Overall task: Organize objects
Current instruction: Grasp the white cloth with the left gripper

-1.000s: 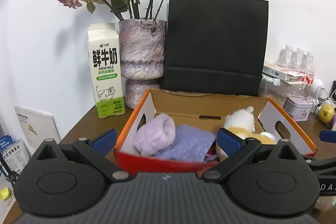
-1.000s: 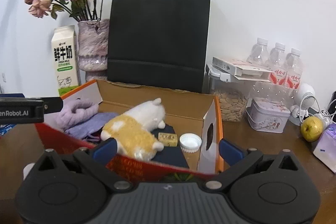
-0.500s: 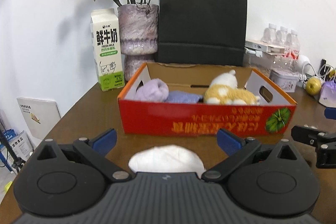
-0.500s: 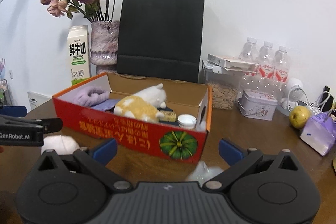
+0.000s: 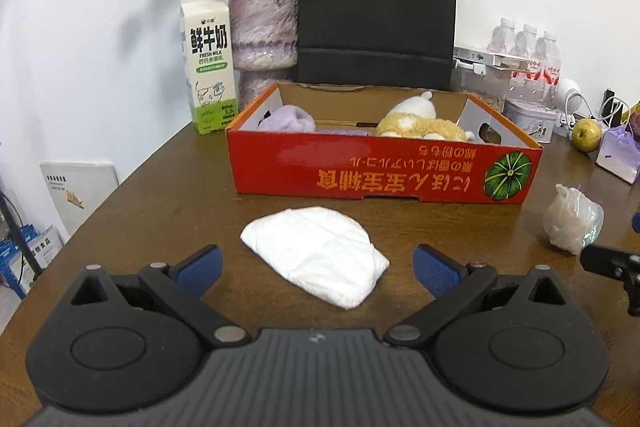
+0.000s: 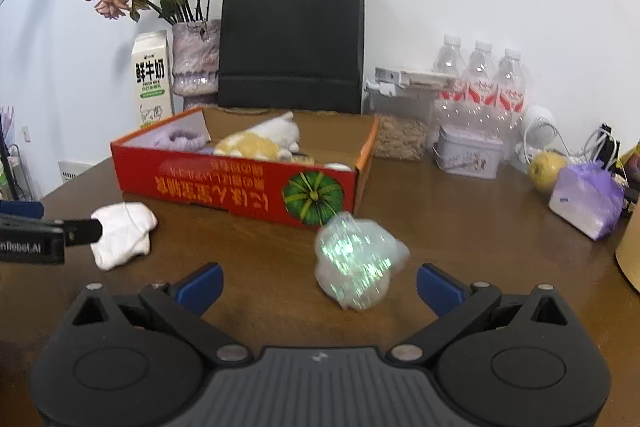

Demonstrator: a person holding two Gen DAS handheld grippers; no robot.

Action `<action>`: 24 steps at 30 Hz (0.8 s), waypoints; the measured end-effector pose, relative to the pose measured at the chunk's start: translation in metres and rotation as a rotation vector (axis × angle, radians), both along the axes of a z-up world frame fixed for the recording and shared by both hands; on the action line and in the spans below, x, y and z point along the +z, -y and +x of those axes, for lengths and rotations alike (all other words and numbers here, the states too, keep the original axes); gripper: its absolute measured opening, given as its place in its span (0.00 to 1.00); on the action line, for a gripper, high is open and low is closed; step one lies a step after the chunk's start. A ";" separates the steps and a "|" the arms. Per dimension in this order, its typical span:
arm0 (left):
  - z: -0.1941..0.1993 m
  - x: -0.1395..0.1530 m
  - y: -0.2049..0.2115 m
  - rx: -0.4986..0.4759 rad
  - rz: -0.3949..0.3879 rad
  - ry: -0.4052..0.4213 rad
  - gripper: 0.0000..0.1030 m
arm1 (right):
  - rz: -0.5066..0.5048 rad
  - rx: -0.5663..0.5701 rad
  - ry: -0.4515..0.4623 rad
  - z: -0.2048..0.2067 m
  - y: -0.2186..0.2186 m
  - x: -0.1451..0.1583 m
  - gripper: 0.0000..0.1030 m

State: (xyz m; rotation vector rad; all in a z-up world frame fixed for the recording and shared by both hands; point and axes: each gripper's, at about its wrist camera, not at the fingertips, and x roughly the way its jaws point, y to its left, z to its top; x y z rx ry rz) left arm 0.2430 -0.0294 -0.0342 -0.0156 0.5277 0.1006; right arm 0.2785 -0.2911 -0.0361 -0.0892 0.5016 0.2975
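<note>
While the red cardboard box (image 5: 384,167) already holds a yellow plush toy (image 5: 416,123) and a purple fluffy cloth (image 5: 286,119), a white folded cloth (image 5: 316,255) and a shiny plastic-wrapped bundle (image 6: 356,263) lie outside on the brown wooden table (image 6: 460,235). Left gripper (image 5: 316,267) and right gripper (image 6: 318,281) are wide, empty.

Right gripper (image 6: 318,283) spread wide above brown table (image 6: 460,227), nothing between blue fingers (image 6: 200,285). Crinkled iridescent plastic bundle (image 6: 356,261) just ahead, near red cardboard box (image 6: 240,187) holding plush toy (image 6: 256,143) and lilac cloth (image 6: 180,139). White cloth (image 6: 124,233) farther left, left gripper (image 6: 80,231) tip touching or overlapping its edge.
</note>
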 end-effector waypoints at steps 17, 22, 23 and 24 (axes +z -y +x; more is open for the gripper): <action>0.058 -0.024 0.012 0.185 -0.008 -0.115 1.00 | -0.007 -0.011 -0.093 0.009 0.011 -0.024 1.00; 0.074 -0.028 0.006 0.225 -0.027 -0.150 1.00 | 0.023 -0.060 -0.095 0.014 0.015 -0.025 1.00; 0.076 -0.028 0.006 0.224 -0.029 -0.153 1.00 | 0.025 -0.066 -0.096 0.015 0.015 -0.025 1.00; 0.078 -0.029 0.005 0.225 -0.030 -0.157 1.00 | 0.024 -0.072 -0.095 0.015 0.015 -0.025 1.00</action>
